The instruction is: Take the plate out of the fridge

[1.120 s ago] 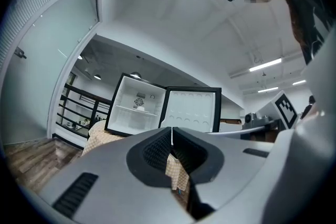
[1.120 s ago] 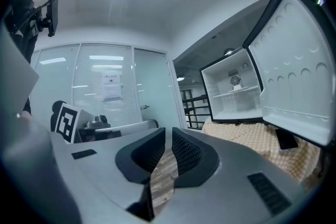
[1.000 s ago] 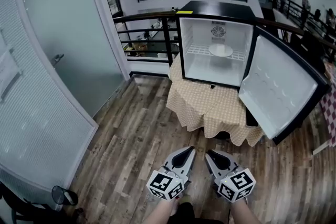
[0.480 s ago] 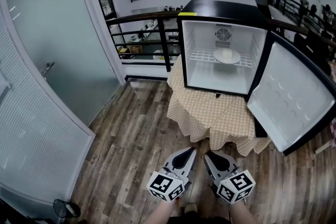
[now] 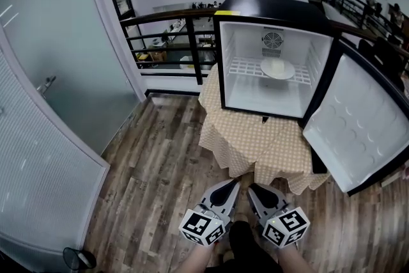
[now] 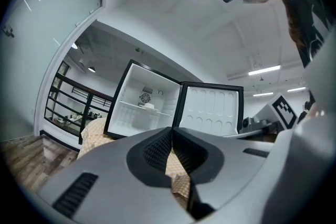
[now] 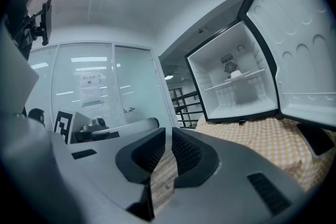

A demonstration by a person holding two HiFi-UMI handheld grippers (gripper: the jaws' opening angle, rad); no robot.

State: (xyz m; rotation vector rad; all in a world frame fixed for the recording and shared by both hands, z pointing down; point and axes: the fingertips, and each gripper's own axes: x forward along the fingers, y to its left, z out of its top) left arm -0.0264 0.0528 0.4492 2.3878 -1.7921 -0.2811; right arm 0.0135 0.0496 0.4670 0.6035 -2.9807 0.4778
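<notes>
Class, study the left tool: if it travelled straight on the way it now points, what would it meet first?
Probably the checkered tablecloth hanging below the open fridge: it shows just beyond the left tool and its shut jaws. Depth is hard to judge.

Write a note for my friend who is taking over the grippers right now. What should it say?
Left gripper: shut, holding nothing, low in front of the person, above the wood floor.
Right gripper: shut and empty too, right beside it.
Plate: on the wire shelf inside the small fridge, which stands on the table with the checked cloth.
Done: the fridge door is wide open.
Left to do: step up to the fridge, open a gripper, grip the plate by its rim and lift it out.
</notes>
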